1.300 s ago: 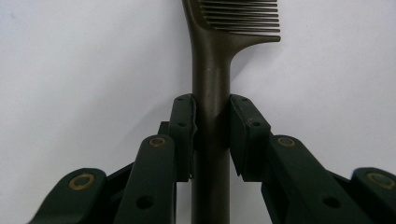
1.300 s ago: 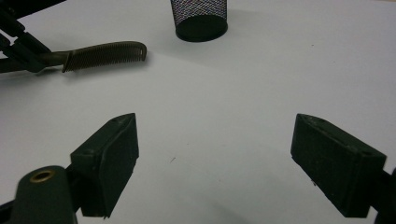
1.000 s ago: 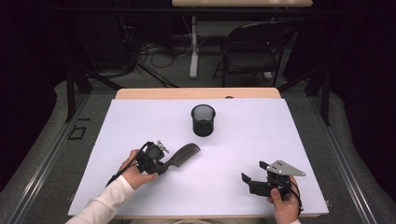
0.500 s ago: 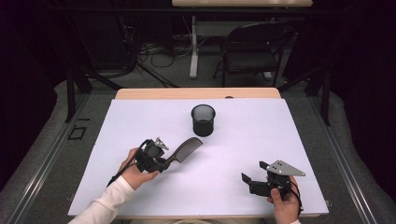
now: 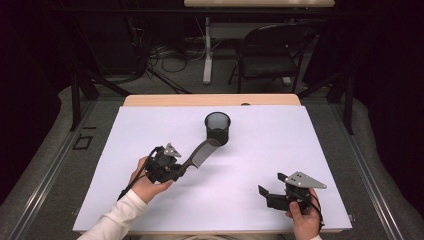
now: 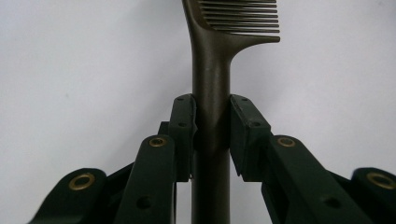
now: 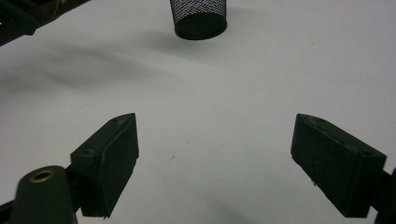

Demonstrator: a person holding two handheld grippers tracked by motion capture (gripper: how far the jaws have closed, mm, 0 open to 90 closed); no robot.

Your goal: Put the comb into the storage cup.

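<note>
Centre left: left gripper (image 5: 184,167) clenched on comb (image 5: 202,152) handle, beside mesh cup (image 5: 218,128). Lower right: right gripper (image 5: 265,194) released, empty.

One comb (image 5: 201,153), one mesh cup (image 5: 218,128), two tongs (image 5: 176,172).

The mesh cup (image 5: 218,128) stands at twelve o'clock on the white table (image 5: 300,150), the one obstacle; the comb (image 5: 200,154) reaches just beside it; bare surface lies open from one through five o'clock.
</note>
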